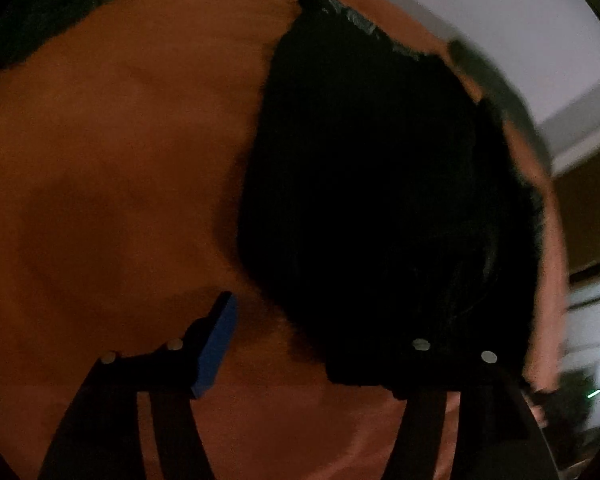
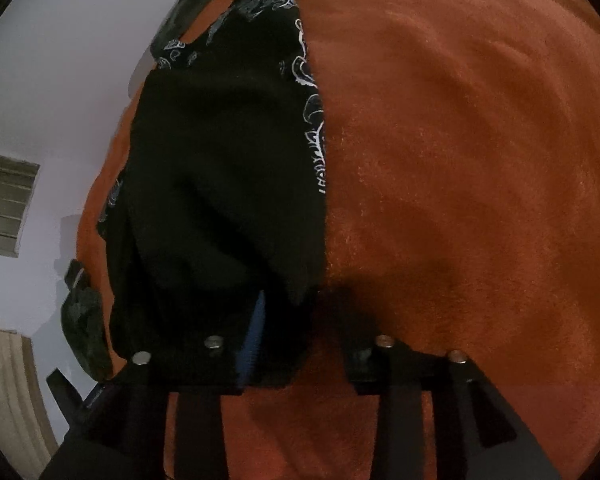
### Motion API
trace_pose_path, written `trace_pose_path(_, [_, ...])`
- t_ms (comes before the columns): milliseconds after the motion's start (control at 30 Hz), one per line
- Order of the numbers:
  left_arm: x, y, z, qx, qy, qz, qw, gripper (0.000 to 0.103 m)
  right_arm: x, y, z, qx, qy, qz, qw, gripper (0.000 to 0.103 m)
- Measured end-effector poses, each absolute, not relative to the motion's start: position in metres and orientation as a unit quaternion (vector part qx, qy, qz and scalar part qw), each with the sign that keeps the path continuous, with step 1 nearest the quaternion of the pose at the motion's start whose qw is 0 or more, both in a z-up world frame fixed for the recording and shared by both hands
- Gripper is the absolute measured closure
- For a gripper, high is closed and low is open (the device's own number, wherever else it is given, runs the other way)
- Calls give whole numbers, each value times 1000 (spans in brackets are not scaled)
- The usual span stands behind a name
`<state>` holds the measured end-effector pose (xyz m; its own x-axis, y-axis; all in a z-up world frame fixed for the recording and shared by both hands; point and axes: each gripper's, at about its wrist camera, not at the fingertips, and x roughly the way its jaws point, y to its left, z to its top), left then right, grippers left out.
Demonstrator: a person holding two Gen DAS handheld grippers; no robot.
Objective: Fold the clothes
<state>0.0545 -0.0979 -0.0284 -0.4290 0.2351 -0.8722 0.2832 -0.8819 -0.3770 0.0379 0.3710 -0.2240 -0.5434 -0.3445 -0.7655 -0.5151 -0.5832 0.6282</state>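
A black garment [image 1: 380, 200] with a white swirl print lies folded on an orange blanket [image 1: 120, 160]. In the left wrist view my left gripper [image 1: 312, 340] is open: its left finger with a blue pad [image 1: 216, 348] is over the blanket, and the right finger is lost against the garment's near edge. In the right wrist view the garment [image 2: 228, 180] lies at left on the blanket [image 2: 480, 160]. My right gripper [image 2: 300, 344] is open: the left finger with its blue pad [image 2: 254, 336] is at the cloth's near edge, the right finger [image 2: 380, 360] over the blanket.
The orange blanket covers a bed, whose edge runs beside the garment. A white wall [image 2: 60, 80] and a window with slats [image 2: 4, 208] are beyond it. A dark patterned cloth [image 2: 84, 320] lies at the bed's edge. Another dark cloth [image 1: 40, 12] lies at top left.
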Motion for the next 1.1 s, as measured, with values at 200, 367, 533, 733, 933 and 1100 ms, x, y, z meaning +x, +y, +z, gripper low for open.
trace_pose_path(200, [44, -109, -39, 541, 246, -804, 13, 28, 34, 367, -220, -450, 480, 753, 9, 44])
trace_pose_path(367, [40, -122, -55, 547, 293, -784, 1, 28, 20, 358, -228, -459, 493, 738, 17, 39])
trace_pose_path(533, [46, -114, -67, 545, 289, -787, -5, 28, 12, 357, -239, -467, 507, 724, 14, 69])
trace_pose_path(733, [49, -110, -69, 542, 323, -776, -17, 28, 15, 353, -223, -455, 462, 761, 18, 93])
trace_pose_path(933, [59, -99, -55, 524, 298, -796, -51, 25, 17, 346, -212, -450, 434, 780, 34, 93])
trace_pose_path(1100, [52, -80, -68, 540, 260, -798, -63, 25, 20, 350, -209, -446, 428, 785, 41, 94])
